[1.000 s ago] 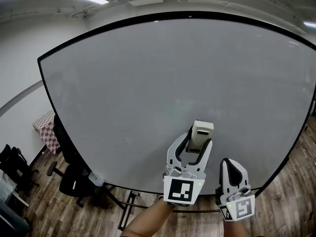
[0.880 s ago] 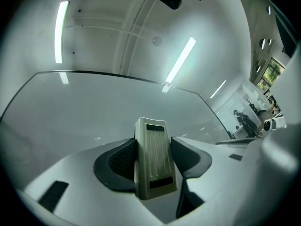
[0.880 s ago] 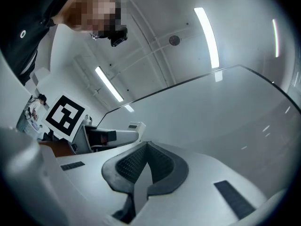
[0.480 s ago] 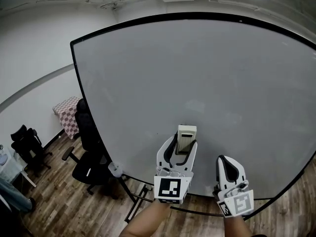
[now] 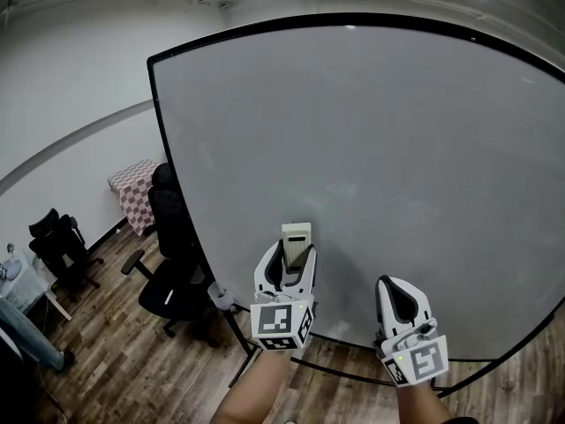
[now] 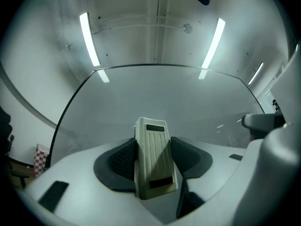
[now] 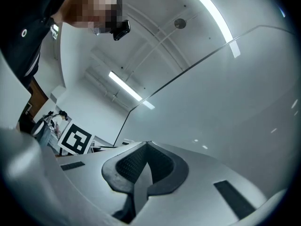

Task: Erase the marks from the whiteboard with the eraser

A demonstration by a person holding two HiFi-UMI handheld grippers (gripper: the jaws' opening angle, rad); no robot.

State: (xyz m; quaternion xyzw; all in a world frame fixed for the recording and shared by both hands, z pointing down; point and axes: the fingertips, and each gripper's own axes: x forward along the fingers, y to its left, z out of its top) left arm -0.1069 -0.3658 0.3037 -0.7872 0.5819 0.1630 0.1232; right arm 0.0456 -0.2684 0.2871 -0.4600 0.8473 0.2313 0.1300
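A large whiteboard (image 5: 371, 148) on a rolling stand fills most of the head view; I see no marks on its surface. My left gripper (image 5: 290, 265) is shut on a beige ribbed eraser (image 5: 296, 241) and holds it upright in front of the board's lower part. In the left gripper view the eraser (image 6: 153, 157) stands clamped between the two dark pads, pointing at the whiteboard (image 6: 188, 107). My right gripper (image 5: 394, 300) hangs lower right of the left one, jaws closed together with nothing in them. Its pads (image 7: 148, 169) meet in the right gripper view.
Black office chairs (image 5: 168, 281) stand left of the board on the wooden floor. A checkered table (image 5: 132, 188) sits against the left wall. The board's stand legs (image 5: 238, 360) reach toward me below the left gripper.
The view has swung right to left, so the board's left edge and chairs sit further in. The left gripper with the eraser has drifted left and down; the right gripper stays low.
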